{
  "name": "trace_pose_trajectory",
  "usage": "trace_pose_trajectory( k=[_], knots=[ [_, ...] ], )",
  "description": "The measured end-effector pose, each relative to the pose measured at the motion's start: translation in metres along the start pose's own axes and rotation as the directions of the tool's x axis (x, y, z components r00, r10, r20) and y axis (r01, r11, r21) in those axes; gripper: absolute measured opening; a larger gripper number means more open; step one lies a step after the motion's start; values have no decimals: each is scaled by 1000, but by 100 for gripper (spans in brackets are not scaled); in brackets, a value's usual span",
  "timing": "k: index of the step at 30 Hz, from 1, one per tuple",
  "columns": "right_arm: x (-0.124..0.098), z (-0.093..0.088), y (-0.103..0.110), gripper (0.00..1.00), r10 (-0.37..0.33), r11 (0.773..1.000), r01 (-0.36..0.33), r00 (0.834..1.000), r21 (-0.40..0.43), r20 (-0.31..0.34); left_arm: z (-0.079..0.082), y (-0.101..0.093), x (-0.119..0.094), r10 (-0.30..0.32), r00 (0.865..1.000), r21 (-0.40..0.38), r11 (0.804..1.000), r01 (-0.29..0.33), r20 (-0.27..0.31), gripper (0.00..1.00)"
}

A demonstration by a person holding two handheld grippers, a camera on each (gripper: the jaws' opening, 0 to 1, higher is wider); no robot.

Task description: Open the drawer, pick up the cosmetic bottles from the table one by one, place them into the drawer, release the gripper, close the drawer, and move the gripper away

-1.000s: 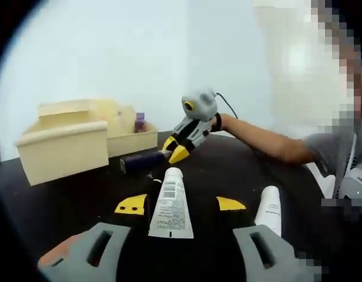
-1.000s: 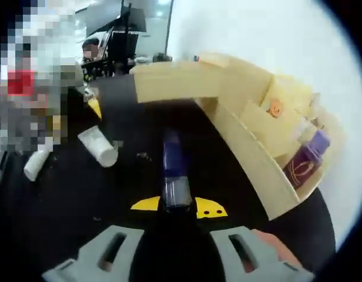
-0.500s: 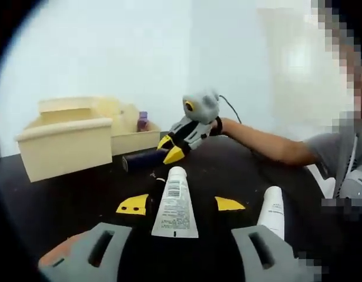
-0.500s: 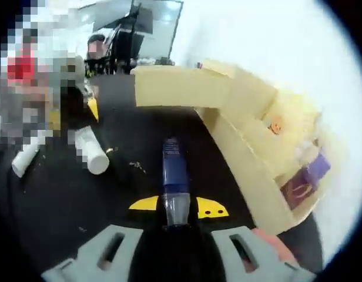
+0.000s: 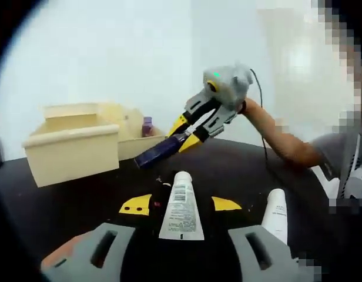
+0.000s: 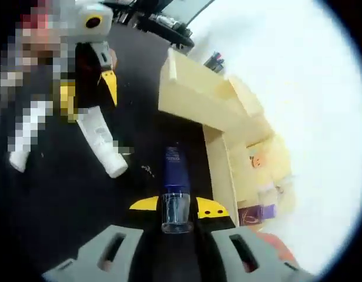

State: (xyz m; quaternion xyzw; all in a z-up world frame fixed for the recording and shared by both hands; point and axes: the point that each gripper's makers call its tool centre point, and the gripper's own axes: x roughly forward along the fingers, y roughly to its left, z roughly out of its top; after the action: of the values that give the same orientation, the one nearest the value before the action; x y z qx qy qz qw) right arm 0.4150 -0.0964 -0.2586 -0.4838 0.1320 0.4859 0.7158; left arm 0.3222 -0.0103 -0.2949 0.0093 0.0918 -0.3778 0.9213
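Blue bottle [image 6: 176, 179] in right hand-held gripper [image 6: 176, 207] above black table [image 5: 69, 200]; left hand-held gripper [image 5: 181, 205] released.

**Bottles and the open drawer**

The dark blue bottle [image 6: 176, 176] with a clear cap is clamped between yellow jaw tips, lifted off the black table [image 5: 75, 194], tilted, its far end toward the drawer [image 5: 72, 151]. The pale wooden drawer stands pulled open. A white tube [image 5: 181, 207] lies flat near the drawer; a second white tube [image 5: 277, 211] lies further from it.
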Motion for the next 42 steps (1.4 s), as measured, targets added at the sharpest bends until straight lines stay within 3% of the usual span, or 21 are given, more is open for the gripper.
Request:
trace_pose_trajectory(
  k=[4,7,9,14,16,19,23,27,31,35,38,42],
  knots=[
    [-19,11,-4,17,-31,995,33,999,-90,23,0,-1,0,15,1000,43,999,-15,-8,39],
    [-28,24,5,17,-11,992,18,998,-122,55,8,1,-2,44,999,116,992,-47,33,39],
    [-32,32,13,17,12,991,-2,997,-133,73,12,1,-4,50,998,119,991,-55,45,39],
    [-35,44,35,17,76,988,-69,996,-135,51,24,-2,-9,60,994,136,988,-71,89,39],
    [-39,42,41,17,73,983,-68,997,-169,21,29,-10,-8,51,994,194,978,-69,95,39],
    [-46,46,45,17,66,979,-62,998,-194,15,34,-25,-3,23,995,216,975,-44,96,39],
    [-63,58,53,17,57,971,-45,997,-236,45,40,-36,8,31,997,306,951,-51,69,41],
    [-78,66,63,17,71,965,-52,995,-256,65,51,-45,21,22,997,324,945,-45,75,47],
    [-87,72,80,17,117,949,-89,990,-301,78,51,-54,28,-2,1000,411,911,-11,31,47],
    [-93,75,92,17,141,941,-109,987,-321,76,49,-80,26,-112,994,424,899,107,-14,43],
    [-96,77,99,17,171,934,-136,982,-331,76,51,-76,21,-86,996,448,890,90,-28,33],
    [-97,81,107,17,181,925,-142,980,-352,80,53,-80,17,-100,994,461,880,113,-53,31]
  ],
)
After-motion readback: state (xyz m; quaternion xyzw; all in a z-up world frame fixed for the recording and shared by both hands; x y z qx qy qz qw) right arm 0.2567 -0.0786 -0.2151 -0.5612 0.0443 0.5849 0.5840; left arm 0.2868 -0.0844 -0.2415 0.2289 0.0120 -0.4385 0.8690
